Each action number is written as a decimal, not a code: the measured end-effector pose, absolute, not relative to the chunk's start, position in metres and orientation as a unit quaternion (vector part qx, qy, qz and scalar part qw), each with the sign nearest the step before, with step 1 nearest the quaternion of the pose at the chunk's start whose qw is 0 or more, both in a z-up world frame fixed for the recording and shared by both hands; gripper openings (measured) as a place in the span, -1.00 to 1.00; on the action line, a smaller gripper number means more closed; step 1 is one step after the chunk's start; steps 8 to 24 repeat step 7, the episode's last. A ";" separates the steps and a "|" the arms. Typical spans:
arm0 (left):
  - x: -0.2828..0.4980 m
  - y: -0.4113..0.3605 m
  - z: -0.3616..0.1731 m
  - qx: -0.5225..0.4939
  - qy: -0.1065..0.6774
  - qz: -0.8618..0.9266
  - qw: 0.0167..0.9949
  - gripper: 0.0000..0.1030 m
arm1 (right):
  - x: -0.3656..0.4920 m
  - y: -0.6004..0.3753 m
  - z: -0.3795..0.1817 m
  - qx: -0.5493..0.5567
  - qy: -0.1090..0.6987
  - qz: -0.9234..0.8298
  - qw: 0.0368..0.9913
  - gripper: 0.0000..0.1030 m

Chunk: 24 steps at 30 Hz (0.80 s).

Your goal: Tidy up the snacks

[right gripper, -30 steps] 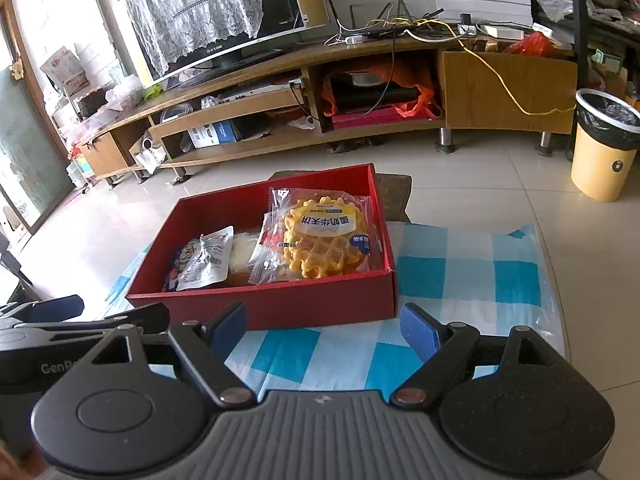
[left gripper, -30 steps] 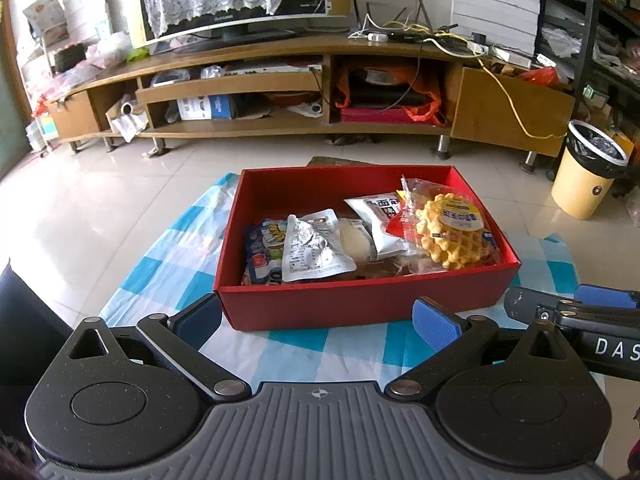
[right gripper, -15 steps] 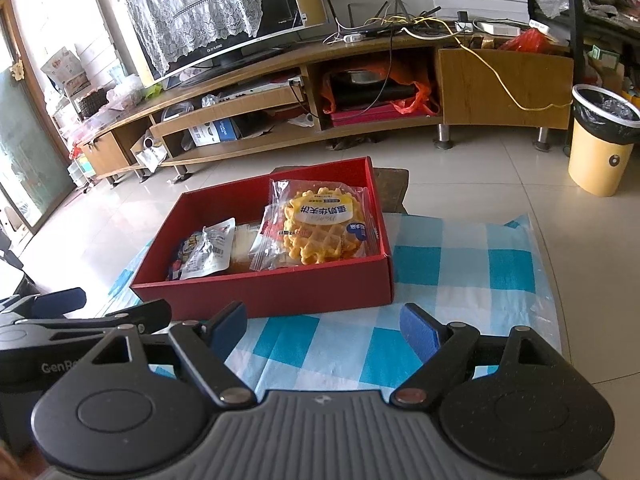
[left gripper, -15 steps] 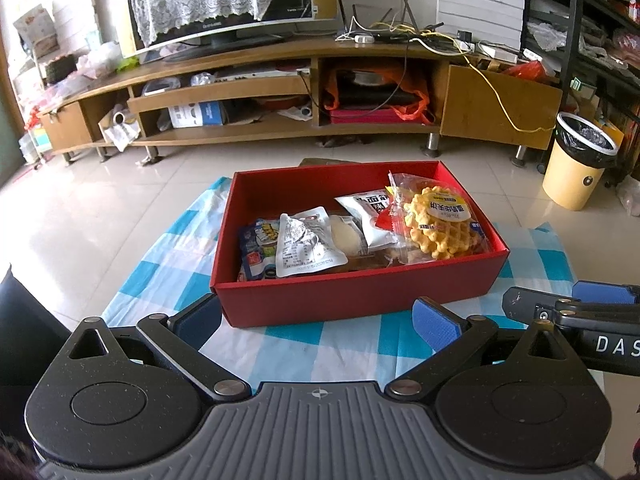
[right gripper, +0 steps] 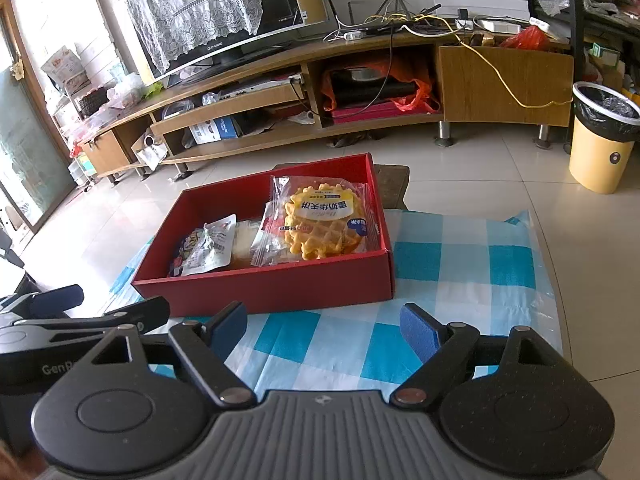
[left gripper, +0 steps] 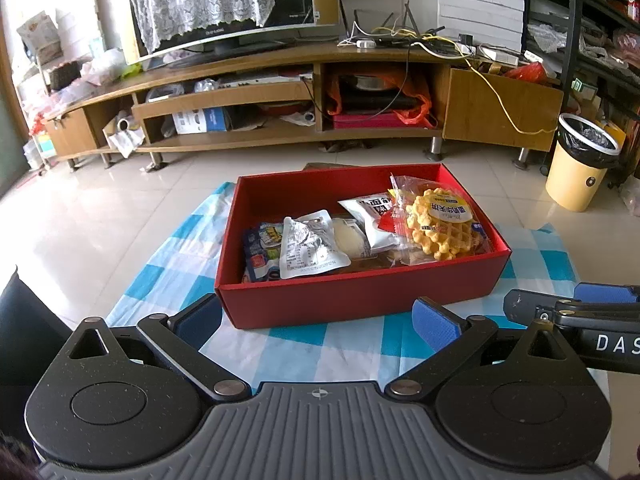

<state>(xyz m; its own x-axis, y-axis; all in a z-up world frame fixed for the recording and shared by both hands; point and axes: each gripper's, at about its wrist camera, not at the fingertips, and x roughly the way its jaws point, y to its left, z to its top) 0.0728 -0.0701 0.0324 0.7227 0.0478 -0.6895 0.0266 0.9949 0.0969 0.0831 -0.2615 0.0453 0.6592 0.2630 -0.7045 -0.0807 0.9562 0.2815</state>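
Left wrist view is showing a red box (left gripper: 360, 292) sitting on a blue-and-white checked cloth (left gripper: 352, 344) that is covering the tabletop. Inside the box the snacks are lying in a loose row: a waffle pack (left gripper: 438, 222) leaning at the right end, a white pouch (left gripper: 370, 216) beside it, a silver pouch (left gripper: 308, 246) toward the left, and a blue packet (left gripper: 260, 252) partly under it. The left gripper (left gripper: 318, 316) is hovering just short of the box's near wall, its jaws spread wide and gripping nothing. The right gripper (right gripper: 322, 326) is hanging beside it over the cloth, jaws likewise wide apart and empty.

Beyond the tabletop, pale glossy floor tiles (left gripper: 100, 216) are reflecting daylight from the left. A long wooden TV stand (left gripper: 280, 92) is running along the far wall, its shelves crowded with boxes and an orange bag, a television (left gripper: 224, 0) draped with white lace standing on top among tangled cables. A yellow waste bin (left gripper: 580, 164) with a black liner is standing on the floor at the right.
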 end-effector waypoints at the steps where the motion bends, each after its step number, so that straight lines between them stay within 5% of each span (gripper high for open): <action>1: 0.073 -0.070 0.032 0.049 0.373 0.006 0.927 0.99 | 0.082 -0.261 0.046 0.113 0.402 0.095 0.904 0.60; 24: 0.072 -0.069 0.033 0.047 0.375 0.007 0.926 0.99 | 0.082 -0.262 0.045 0.114 0.401 0.095 0.904 0.63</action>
